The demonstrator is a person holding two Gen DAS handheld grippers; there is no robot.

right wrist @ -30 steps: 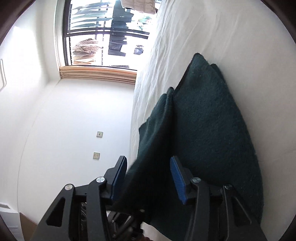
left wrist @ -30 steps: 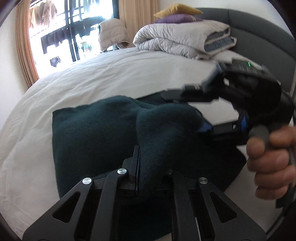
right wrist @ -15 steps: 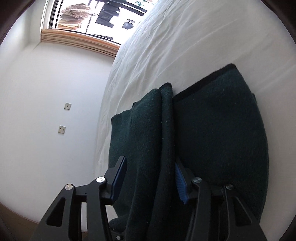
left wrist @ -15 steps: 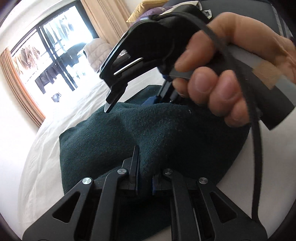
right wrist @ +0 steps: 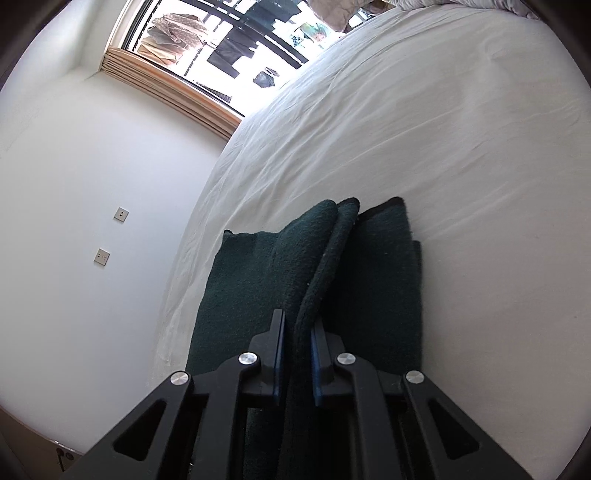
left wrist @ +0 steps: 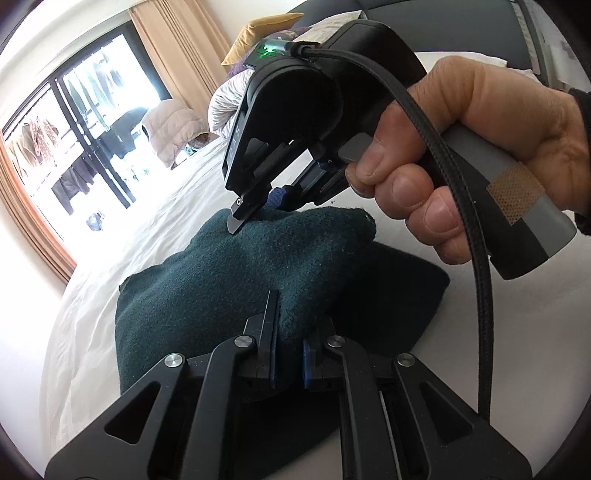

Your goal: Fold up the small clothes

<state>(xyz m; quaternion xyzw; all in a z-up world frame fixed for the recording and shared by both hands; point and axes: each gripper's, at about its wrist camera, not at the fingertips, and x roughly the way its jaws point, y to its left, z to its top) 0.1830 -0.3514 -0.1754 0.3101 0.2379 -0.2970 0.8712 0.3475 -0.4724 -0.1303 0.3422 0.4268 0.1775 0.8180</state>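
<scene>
A dark green fleece garment [left wrist: 229,280] lies partly folded on the white bed [left wrist: 155,229]. My left gripper [left wrist: 290,343] is shut on a raised fold at its near edge. In the left wrist view a hand holds my right gripper [left wrist: 258,210], which pinches the garment's far raised edge. In the right wrist view my right gripper [right wrist: 297,343] has its jaws closing, the blue pads pressing a doubled edge of the green garment [right wrist: 258,280]. The lifted part stands above a flat layer [right wrist: 384,280] on the sheet.
White bed sheet [right wrist: 424,129] stretches away to a big window [right wrist: 236,48]. Folded grey duvet [left wrist: 225,107], a yellow pillow [left wrist: 266,33] and a dark headboard [left wrist: 461,22] stand at the bed's far end. A white wall [right wrist: 74,192] with two switch plates runs beside the bed.
My right gripper closed from wide open onto the garment's doubled edge and lifted it. In the left wrist view the hand with the right gripper swung up close, and the view rolled.
</scene>
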